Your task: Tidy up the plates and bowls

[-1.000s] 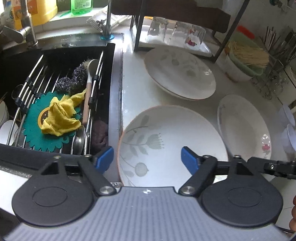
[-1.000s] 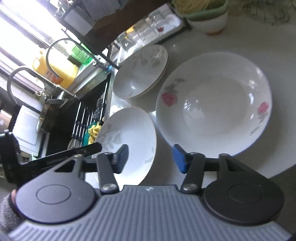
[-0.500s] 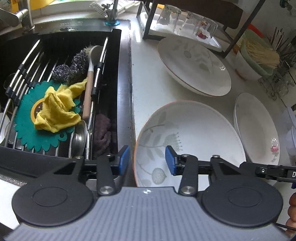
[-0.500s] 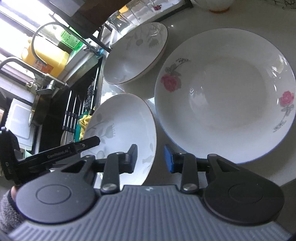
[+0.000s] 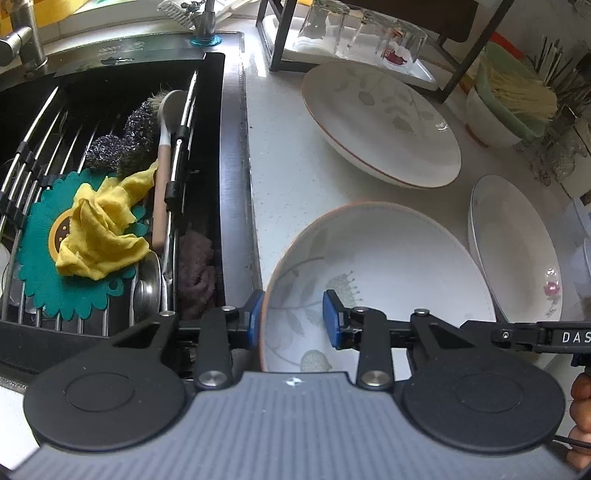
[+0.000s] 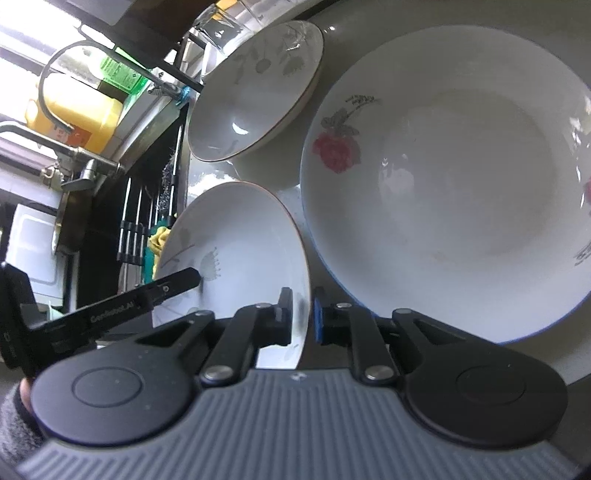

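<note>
A white bowl with a grey leaf pattern and a brown rim (image 5: 388, 266) (image 6: 236, 236) sits on the counter beside the sink. My left gripper (image 5: 293, 319) straddles its left rim, one pad outside against the rim and one inside. Its jaws are closing, and a gap shows by the inner pad. My right gripper (image 6: 303, 317) is shut on the same bowl's right rim. A second leaf-pattern bowl (image 5: 380, 118) (image 6: 255, 88) lies farther back. To the right stands a wide white dish with red roses (image 5: 513, 243) (image 6: 461, 177).
The black sink (image 5: 229, 184) on the left holds a wire rack with a yellow cloth (image 5: 99, 229), a green mat, scourers and a brush. A dark rack with upturned glasses (image 5: 354, 33) stands at the back. A bowl of pale sticks (image 5: 509, 96) sits at the far right.
Both grippers dropped toward the near leaf-pattern bowl while their jaws narrowed. The right jaws closed on its right rim. The left jaws came in around its left rim.
</note>
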{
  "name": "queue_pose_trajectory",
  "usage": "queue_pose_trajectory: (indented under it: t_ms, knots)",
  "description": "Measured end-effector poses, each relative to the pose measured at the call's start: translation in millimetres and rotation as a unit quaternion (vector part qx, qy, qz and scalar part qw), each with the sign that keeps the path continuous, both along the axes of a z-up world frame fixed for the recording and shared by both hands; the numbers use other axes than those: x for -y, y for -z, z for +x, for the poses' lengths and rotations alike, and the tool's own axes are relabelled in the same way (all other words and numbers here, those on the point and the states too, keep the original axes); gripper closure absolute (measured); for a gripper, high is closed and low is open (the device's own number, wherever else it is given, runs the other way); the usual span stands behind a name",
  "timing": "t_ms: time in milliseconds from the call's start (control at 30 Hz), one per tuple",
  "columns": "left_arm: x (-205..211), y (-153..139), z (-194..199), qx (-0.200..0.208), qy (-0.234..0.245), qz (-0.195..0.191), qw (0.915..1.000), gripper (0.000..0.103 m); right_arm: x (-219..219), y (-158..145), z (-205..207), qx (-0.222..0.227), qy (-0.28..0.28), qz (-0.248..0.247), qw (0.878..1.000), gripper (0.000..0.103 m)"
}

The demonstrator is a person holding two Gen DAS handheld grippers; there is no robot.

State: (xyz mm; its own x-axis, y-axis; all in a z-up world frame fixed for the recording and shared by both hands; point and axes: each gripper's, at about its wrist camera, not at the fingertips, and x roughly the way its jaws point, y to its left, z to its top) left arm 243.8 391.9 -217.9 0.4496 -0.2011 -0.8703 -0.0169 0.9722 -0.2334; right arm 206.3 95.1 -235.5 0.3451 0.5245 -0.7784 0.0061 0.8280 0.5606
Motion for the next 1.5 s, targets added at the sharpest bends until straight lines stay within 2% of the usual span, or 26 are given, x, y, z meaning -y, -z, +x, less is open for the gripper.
queue_pose_trajectory:
  t_ms: [433, 767, 1100, 1233, 1333, 1500]
  knots:
    - [-16, -1, 8, -0.019, -0.011, -0.048, 0.9986, 0.064, 2, 1, -1, -0.024, 0.013, 0.025, 0.999, 0.088]
    - [-9, -32, 16, 0.002, -0.001, -0.061, 0.9981, 0.064, 10, -25, 2, -0.002, 0.010, 0.015, 1.000, 0.088]
    - [22, -66, 26, 0.032, 0.014, -0.064, 0.9973, 0.064, 35, -48, -3, 0.018, 0.011, 0.002, 1.000, 0.088]
    - [39, -72, 27, 0.035, 0.013, -0.055, 0.9978, 0.064, 52, -52, -4, 0.020, 0.013, 0.011, 1.000, 0.088]
    - [54, -76, 26, 0.036, 0.014, -0.051, 0.9980, 0.064, 62, -57, -6, 0.019, 0.005, -0.002, 1.000, 0.088]
    - [78, -75, 24, 0.025, 0.011, -0.042, 0.9987, 0.064, 81, -62, -10, 0.013, -0.001, -0.003, 1.000, 0.088]
